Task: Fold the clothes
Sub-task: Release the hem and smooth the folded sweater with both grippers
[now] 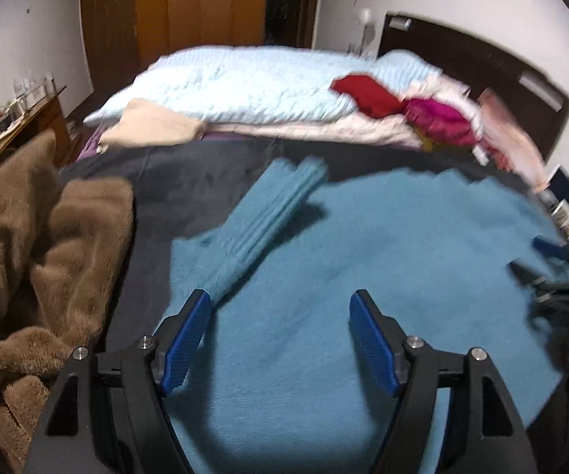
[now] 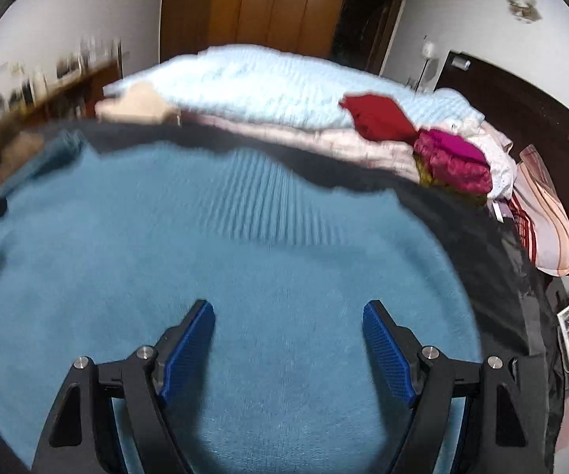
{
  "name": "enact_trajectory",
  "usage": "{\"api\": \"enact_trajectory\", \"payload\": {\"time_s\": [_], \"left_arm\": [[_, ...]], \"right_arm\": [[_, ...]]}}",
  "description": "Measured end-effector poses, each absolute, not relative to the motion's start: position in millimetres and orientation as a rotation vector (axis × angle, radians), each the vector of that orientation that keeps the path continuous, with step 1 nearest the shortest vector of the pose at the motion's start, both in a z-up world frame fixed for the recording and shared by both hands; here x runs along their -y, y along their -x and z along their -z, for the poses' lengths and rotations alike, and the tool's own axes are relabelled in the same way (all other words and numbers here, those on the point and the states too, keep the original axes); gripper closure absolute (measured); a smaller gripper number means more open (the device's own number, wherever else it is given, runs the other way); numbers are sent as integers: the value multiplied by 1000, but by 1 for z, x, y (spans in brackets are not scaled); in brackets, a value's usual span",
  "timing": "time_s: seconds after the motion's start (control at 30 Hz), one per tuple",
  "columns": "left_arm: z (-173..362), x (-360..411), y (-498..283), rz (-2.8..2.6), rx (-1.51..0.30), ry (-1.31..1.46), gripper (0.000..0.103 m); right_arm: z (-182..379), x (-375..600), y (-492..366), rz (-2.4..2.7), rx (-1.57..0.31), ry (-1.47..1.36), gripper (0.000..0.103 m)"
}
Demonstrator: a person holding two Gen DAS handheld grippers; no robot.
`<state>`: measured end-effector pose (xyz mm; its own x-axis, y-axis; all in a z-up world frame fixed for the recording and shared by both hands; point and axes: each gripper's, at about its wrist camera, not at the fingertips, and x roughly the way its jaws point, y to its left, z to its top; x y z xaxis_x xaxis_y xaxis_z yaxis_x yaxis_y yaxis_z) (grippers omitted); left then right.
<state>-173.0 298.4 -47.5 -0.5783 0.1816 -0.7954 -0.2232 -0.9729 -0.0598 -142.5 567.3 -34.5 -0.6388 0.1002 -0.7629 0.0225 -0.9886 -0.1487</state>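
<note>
A dark bed (image 1: pixel 189 166) fills both views, and a teal sweater (image 2: pixel 284 276) lies spread flat across the centre. Over it hang the left gripper (image 1: pixel 280 308) and right gripper (image 2: pixel 288 318), jaws apart with nothing between them.

You are working under soft indoor light from above that leaves the white walls evenly lit and casts only faint shadows, such as the one under the folded sleeve (image 1: pixel 272 213) at the centre of the left wrist view. Both fisheye views bend straight lines hard toward the rim and end in black corners, and motion blur smears the middle and far parts, worst along the shelf (image 2: pixel 67 75) at upper left of the right wrist view. Only the blue pads (image 2: pixel 187 351) at the bottom stay sharp.
</note>
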Motion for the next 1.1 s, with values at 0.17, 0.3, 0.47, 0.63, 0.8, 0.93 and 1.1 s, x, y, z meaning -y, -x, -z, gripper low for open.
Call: {"api": "enact_trajectory", "payload": {"time_s": [0.17, 0.3, 0.47, 0.63, 0.8, 0.93, 1.1], "left_arm": [[57, -297, 178, -2589, -79, 1360, 24], [52, -291, 195, -2574, 34, 1444, 23], [52, -281, 211, -2576, 169, 1502, 23], [54, -280, 201, -2602, 120, 1491, 23], [59, -281, 189, -2602, 14, 1457, 22], [60, -281, 180, -2601, -36, 1426, 20], [62, -277, 167, -2605, -38, 1375, 20]], "right_arm": [[40, -592, 141, -2845, 2, 1347, 13], [41, -589, 136, -2851, 41, 1320, 13], [40, -587, 133, -2862, 24, 1308, 13], [39, -587, 135, -2863, 22, 1306, 13], [39, -589, 136, -2867, 12, 1311, 12], [39, -589, 133, -2869, 7, 1313, 12], [40, -590, 122, -2882, 7, 1325, 12]]}}
